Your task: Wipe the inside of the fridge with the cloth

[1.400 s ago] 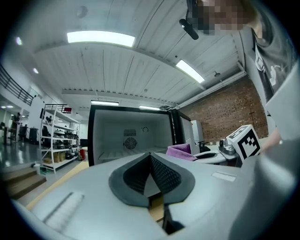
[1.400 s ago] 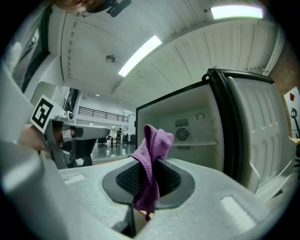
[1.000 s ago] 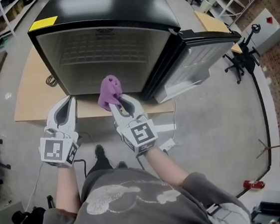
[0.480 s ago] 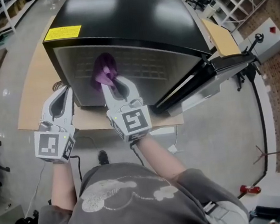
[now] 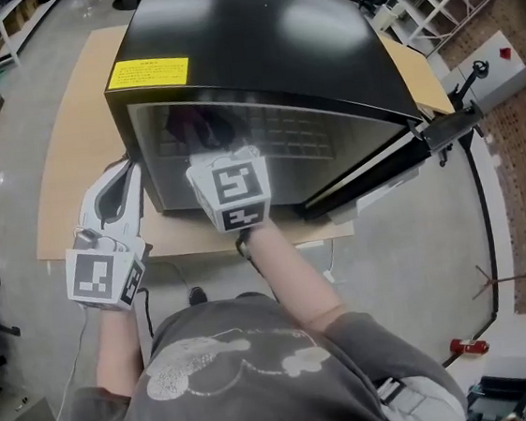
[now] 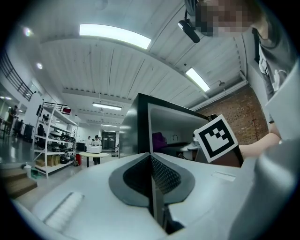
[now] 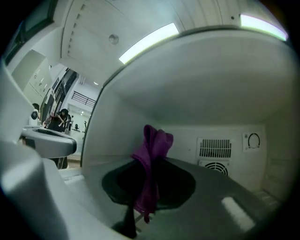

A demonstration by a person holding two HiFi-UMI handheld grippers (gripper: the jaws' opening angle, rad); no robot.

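Right gripper (image 7: 147,180) pinches the cloth (image 7: 156,140) upright inside the fridge (image 5: 253,36); back wall (image 7: 187,138) lies straight ahead (left gripper (image 6: 151,157) clenched empty, outside).

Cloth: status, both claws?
Right claw shut on purple cloth, inside fridge. Left claw shut, empty, outside by the fridge's front left corner. Nothing seen blocking.

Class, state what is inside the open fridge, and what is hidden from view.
Inside the fridge: the right tongs, shut on a purple cloth, and vent grilles on the back wall. Whatever lies lower down is covered by the tongs' own body.
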